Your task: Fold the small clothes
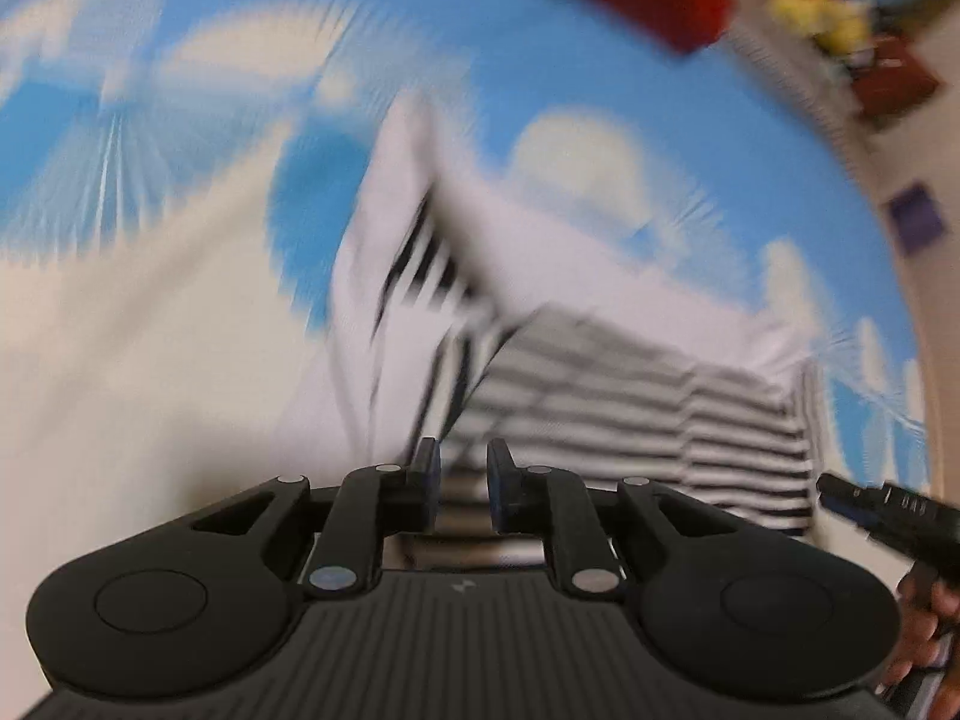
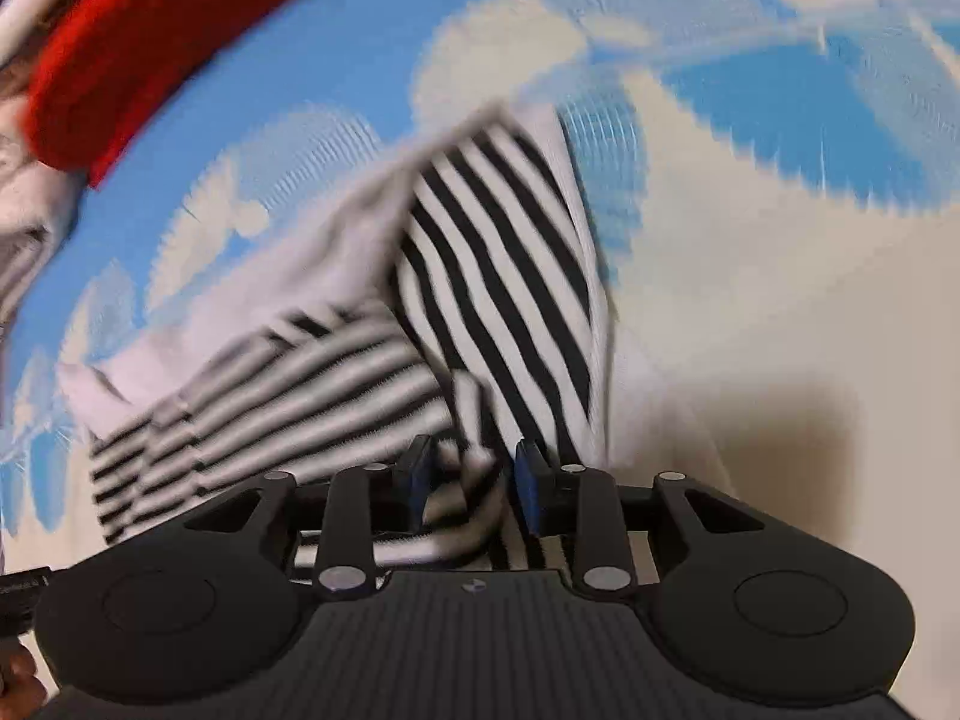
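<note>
Both of your tongs are tipped steeply down over the striped garment (image 2: pixel 336 372), which lies partly folded on the blue-and-white cloud-print sheet (image 1: pixel 180 180) and runs crosswise between your hands. Your left tongs (image 1: pixel 463 492) stand slightly parted with nothing pinched; striped cloth shows just below and beyond the tips, no contact I can make out. Your right tongs (image 2: pixel 467 483) are wider apart, a bunched fold of that stripe sitting in the gap, pads apparently not pressing on it, so I call it released. From the left view the garment's long axis stretches away to the right, toward your other tool, with a white flap (image 1: pixel 384 228) turned up and away from you. From the right view the bolder striped panel (image 2: pixel 504 264) rises straight ahead. Your right hand looks nearer the loose fold, so the next pinch likely falls to it. A red cloth (image 2: pixel 156 42) lies well apart at the far edge.
</note>
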Demonstrator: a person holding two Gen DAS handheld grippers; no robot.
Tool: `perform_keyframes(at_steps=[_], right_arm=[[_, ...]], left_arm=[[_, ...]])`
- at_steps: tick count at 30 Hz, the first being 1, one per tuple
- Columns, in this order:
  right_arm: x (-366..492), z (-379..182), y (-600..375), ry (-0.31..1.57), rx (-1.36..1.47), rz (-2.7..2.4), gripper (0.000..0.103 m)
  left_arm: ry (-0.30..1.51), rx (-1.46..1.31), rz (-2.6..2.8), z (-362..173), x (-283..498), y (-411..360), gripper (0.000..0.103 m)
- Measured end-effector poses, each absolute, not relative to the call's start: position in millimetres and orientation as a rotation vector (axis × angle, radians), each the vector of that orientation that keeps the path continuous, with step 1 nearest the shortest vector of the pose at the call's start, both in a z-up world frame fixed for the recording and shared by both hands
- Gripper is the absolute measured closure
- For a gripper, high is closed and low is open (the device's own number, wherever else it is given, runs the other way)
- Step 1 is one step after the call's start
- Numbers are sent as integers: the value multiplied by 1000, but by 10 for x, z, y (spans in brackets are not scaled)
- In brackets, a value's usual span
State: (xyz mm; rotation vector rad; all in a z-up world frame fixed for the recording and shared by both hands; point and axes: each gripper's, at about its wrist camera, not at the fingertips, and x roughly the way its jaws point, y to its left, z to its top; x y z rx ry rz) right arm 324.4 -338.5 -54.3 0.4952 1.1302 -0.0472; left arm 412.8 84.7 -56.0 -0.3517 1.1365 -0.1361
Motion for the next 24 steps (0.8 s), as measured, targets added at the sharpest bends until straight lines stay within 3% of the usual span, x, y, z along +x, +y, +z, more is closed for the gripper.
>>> perform_keyframes(at_steps=[5, 12, 22, 24], right_arm=[[2882, 232, -3503, 897, 441, -5, 72], [1842, 788, -3615, 786, 371, 45, 63], [569, -60, -3795, 965, 487, -110, 62], [490, -197, -3802, 998, 523, -112, 62]], left_arm=[[987, -285, -202, 53, 3625, 911, 85], [887, -212, -210, 534, 2432, 1094, 82], [1031, -324, -74, -318, 1252, 1369, 82], [1039, -353, -69, -324, 1172, 1423, 74]])
